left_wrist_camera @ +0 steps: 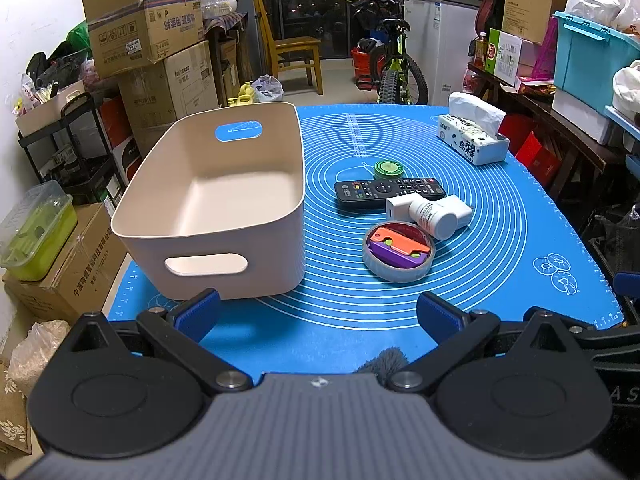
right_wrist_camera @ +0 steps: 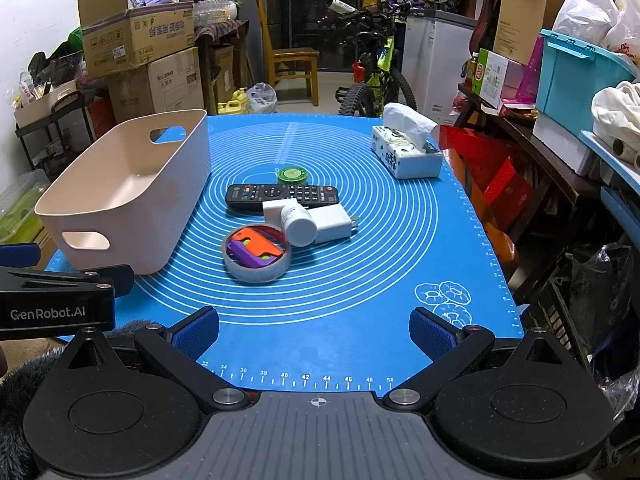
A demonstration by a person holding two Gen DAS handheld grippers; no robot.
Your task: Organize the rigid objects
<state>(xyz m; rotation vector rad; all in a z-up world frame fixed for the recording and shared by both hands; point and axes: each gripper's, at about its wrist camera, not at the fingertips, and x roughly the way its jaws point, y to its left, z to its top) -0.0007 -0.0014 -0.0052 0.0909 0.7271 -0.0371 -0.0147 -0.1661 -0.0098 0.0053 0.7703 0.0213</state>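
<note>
Left gripper (left_wrist_camera: 316,312): jaws stood wide apart, nothing between them; hung over the near edge of the blue mat (left_wrist_camera: 500,240).
Right gripper (right_wrist_camera: 314,330): likewise spread and empty, low over the mat's near edge.
Bin (left_wrist_camera: 208,204): beige, two cut-out handles, nothing inside; sat at 10 o'clock from the left gripper, on the mat's left side.
Remote (left_wrist_camera: 390,192): black, lay crosswise at 12 o'clock from the cluster's centre.
Green tin (left_wrist_camera: 389,169): round, just beyond the remote.
Charger (left_wrist_camera: 456,210): white plug block, just in front of the remote.
Pill bottle (left_wrist_camera: 434,216): white, on its side, resting across the charger.
Tape roll (left_wrist_camera: 398,258): grey ring, nearest of the cluster, touching the bottle.
Orange and purple toy (left_wrist_camera: 396,246): lay inside the tape roll.
Tissue pack (left_wrist_camera: 474,136): at 2 o'clock, far right corner of the mat, well apart from the cluster.
</note>
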